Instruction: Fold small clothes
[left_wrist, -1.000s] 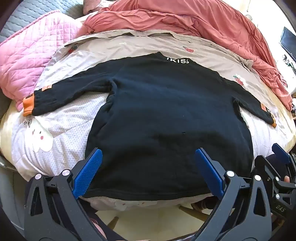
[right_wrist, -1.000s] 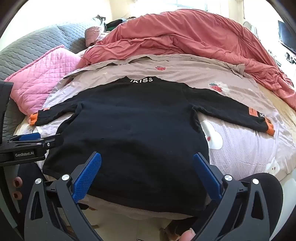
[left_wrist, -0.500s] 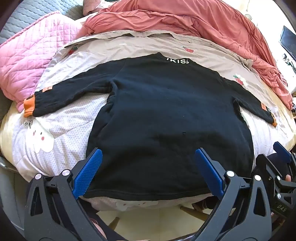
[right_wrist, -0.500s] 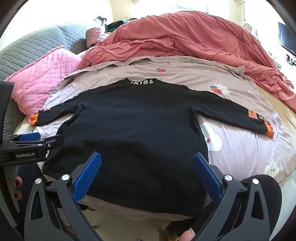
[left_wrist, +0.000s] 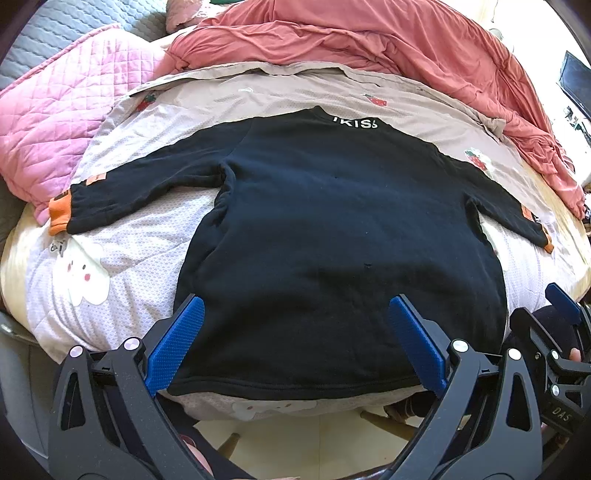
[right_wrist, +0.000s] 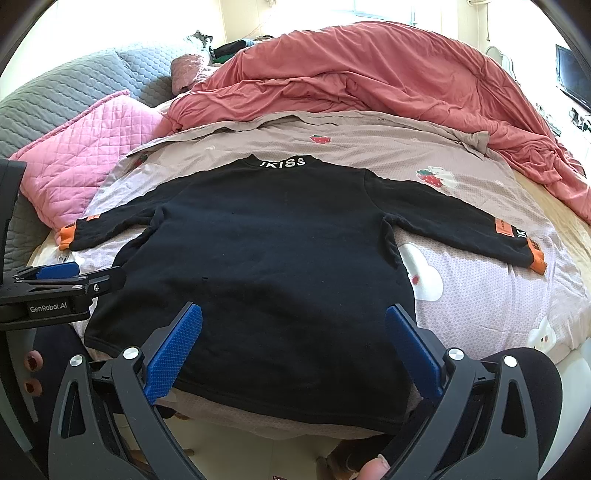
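Note:
A small black long-sleeved sweater with orange cuffs and white letters at the collar lies flat on the bed, sleeves spread out; it also shows in the right wrist view. My left gripper is open and empty, hovering above the sweater's bottom hem near the bed's front edge. My right gripper is open and empty, also above the hem, further right. Each gripper shows at the edge of the other's view.
The sweater rests on a patterned beige and lilac sheet. A pink quilted pillow lies at the left, a bunched red duvet at the back and right. The bed's front edge is just below the hem.
Both views have shifted slightly; the grippers drifted a little back from the sweater. Both stay open, and the sweater has not moved.

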